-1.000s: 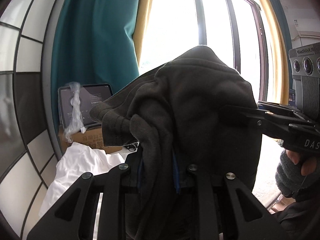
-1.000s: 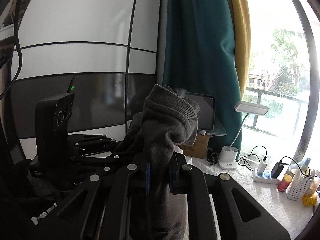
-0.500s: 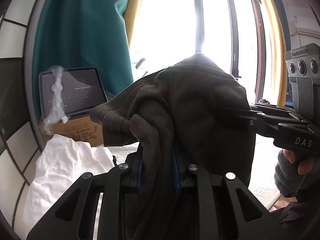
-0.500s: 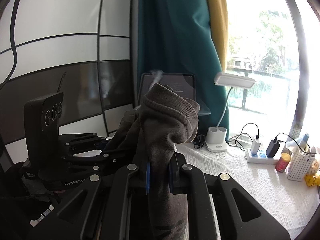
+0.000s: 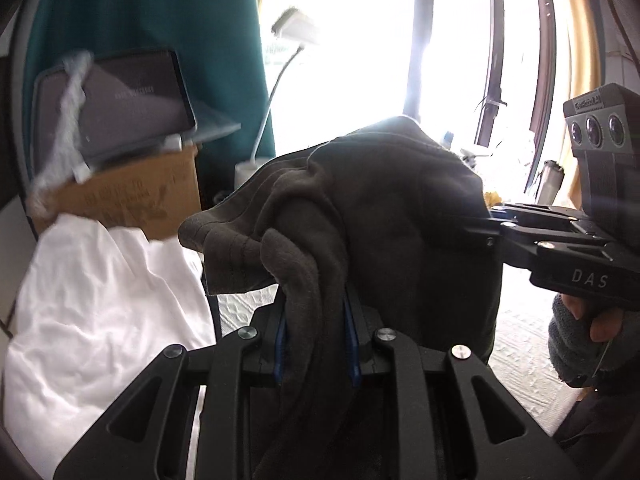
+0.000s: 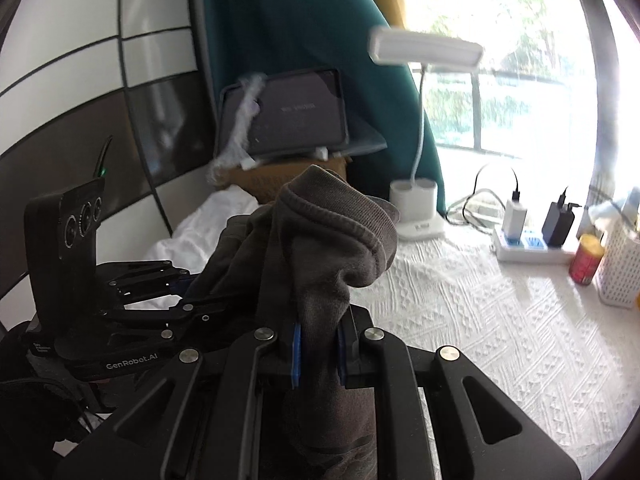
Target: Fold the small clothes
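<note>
Dark grey knitted garment (image 5: 400, 216) held aloft, left tongs (image 5: 316, 344) clamped on it, right tongs (image 6: 318, 350) likewise, white patterned tabletop (image 6: 500, 332) below

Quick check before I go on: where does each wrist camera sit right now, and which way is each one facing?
Left wrist: sits behind the left gripper, shut on the dark garment, facing the window; the gloved right hand shows.
Right wrist: sits behind the right gripper, shut on the same garment, facing the table and curtain corner; the left gripper shows at left.
Shared: garment, tablet, cardboard box, desk lamp, white cloth.
</note>
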{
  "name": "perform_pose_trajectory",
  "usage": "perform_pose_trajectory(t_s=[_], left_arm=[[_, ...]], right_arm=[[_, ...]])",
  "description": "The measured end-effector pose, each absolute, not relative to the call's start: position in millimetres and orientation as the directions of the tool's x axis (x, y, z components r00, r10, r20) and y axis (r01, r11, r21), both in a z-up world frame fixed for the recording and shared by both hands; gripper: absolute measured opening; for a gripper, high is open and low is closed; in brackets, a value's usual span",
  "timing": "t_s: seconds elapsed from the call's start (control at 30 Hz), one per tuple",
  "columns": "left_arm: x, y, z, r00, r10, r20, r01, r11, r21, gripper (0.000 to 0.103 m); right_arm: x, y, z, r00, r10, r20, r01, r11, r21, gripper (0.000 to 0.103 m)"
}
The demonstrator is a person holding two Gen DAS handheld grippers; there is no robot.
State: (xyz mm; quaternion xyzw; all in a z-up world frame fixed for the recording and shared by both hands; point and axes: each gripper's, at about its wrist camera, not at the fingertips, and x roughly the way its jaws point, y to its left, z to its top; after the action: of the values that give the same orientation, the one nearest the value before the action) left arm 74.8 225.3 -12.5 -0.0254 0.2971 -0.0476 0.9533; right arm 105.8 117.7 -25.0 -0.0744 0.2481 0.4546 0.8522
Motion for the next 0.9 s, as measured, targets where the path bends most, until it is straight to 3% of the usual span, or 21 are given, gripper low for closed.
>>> perform_pose_trajectory(t_s=[0.33, 0.47, 0.77, 0.9], left_arm=[[123.3, 238.3, -46.9, 0.753, -0.116, -0.647, 0.033, 0.990, -0.139, 0.021], [143.1, 235.8, -48.1, 0.742, -0.114, -0.660, 0.052, 0.992, -0.114, 0.020], [163.1, 246.4, -75.1, 0.672, -0.040, -0.740, -0.029, 0.996, -0.080, 0.021], [165.4, 251.2, -76.3, 0.655, -0.014, -0.756, -0.063, 0.995, -0.072, 0.023]], right_arm=[[165.2, 122.8, -69.4, 0.428, 0.708, -0.562, -0.769, 0.612, 0.185, 0.014], [186.1, 122.9, -74.8, 0.440, 0.705, -0.556, -0.749, 0.630, 0.205, 0.014], [223.9, 133.1, -121.5, 0.371, 0.658, -0.655, -0.697, 0.663, 0.272, 0.015], [236.0, 126.7, -129.1, 0.339, 0.663, -0.668, -0.663, 0.672, 0.330, 0.027]])
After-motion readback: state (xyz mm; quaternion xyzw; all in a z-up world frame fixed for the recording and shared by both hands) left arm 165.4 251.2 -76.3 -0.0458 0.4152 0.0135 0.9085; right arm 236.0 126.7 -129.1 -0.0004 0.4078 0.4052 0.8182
